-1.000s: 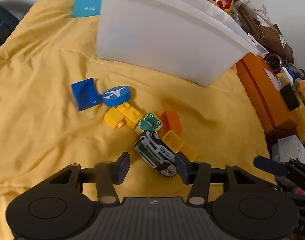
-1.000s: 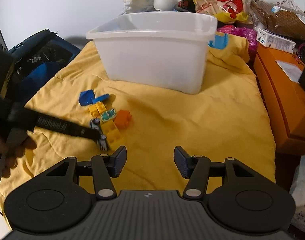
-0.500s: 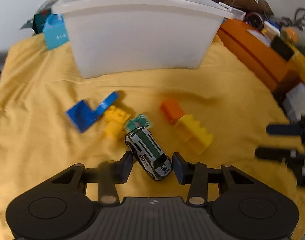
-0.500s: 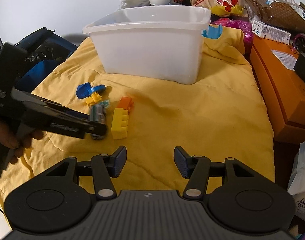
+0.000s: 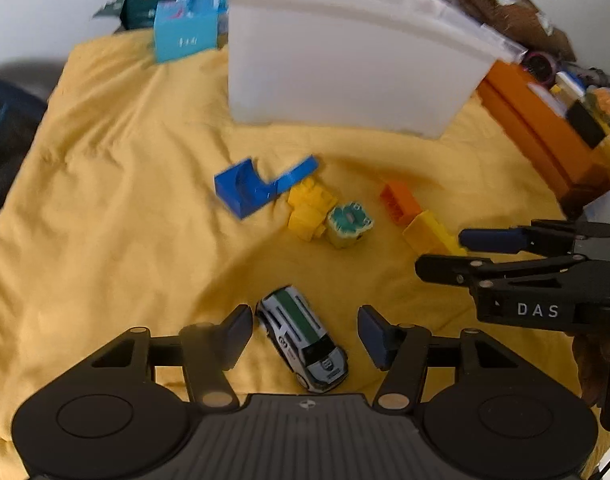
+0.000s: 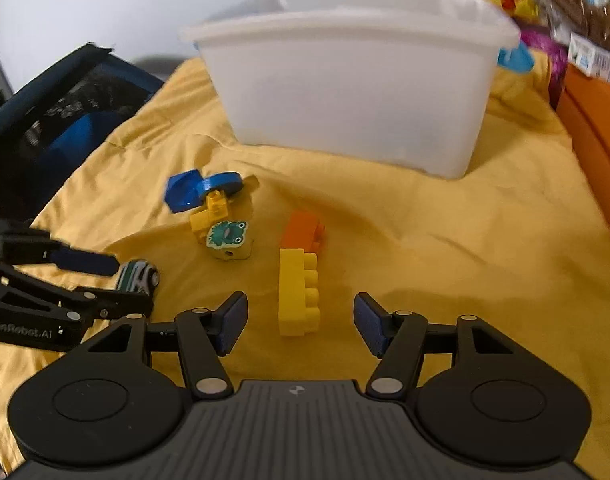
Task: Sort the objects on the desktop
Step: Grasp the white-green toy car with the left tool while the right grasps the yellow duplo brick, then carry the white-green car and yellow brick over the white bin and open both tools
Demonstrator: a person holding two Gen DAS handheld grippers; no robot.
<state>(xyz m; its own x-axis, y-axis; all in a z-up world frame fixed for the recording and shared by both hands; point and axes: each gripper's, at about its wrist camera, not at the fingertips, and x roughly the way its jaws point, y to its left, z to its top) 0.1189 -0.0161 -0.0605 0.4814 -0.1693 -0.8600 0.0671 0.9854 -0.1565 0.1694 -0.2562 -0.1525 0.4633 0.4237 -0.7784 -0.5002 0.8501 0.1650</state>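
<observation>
A white and green toy car (image 5: 303,338) lies on the yellow cloth between the open fingers of my left gripper (image 5: 305,334); the left finger nearly touches it. In the right wrist view the car (image 6: 137,276) sits between the left gripper's fingers. A long yellow brick (image 6: 299,292) lies between the open fingers of my right gripper (image 6: 301,322), with an orange brick (image 6: 303,230) just beyond it. A frog block (image 6: 227,238), small yellow bricks (image 6: 209,216) and blue pieces (image 6: 199,190) lie to the left. The white bin (image 6: 353,88) stands behind.
An orange box (image 5: 545,128) and clutter line the right side. A light blue box (image 5: 185,32) sits left of the bin. A dark bag (image 6: 57,120) lies off the cloth's left edge. The yellow cloth (image 6: 465,260) is wrinkled.
My left gripper has pulled the car back from the pile and its fingers have spread wider. My right gripper has moved forward over the yellow brick.
</observation>
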